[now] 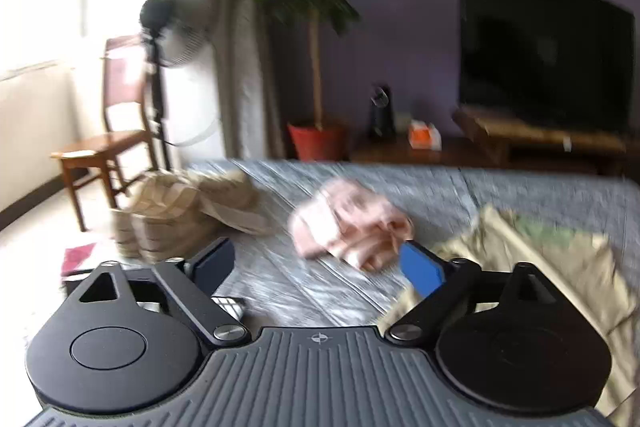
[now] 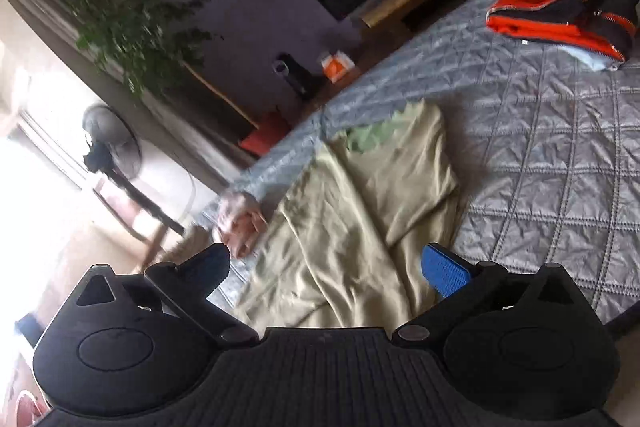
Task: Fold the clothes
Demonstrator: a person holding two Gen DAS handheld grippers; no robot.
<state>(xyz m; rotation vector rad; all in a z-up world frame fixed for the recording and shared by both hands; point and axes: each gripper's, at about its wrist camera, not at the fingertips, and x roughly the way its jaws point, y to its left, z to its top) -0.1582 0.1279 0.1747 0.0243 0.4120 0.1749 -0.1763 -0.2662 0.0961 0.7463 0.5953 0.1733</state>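
Lying rumpled, pale green garment [image 2: 360, 211], seemingly half-folded

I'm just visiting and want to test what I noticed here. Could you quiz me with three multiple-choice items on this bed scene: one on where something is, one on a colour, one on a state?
1. Where does the pink garment lie?
A. On the chair
B. On the bed, between the beige pile and the green garment
C. On the floor

2. What colours is the folded jacket at the far end of the bed?
A. Dark with orange
B. White
C. Yellow

3. How are the two grippers?
A. Both shut on cloth
B. One open, one shut
C. Both open and holding nothing

Answers:
1 B, it sits on the quilt with the beige pile on one side and the green garment on the other.
2 A, orange panels show against dark cloth.
3 C, the left gripper and right gripper have fingers spread with nothing between them.
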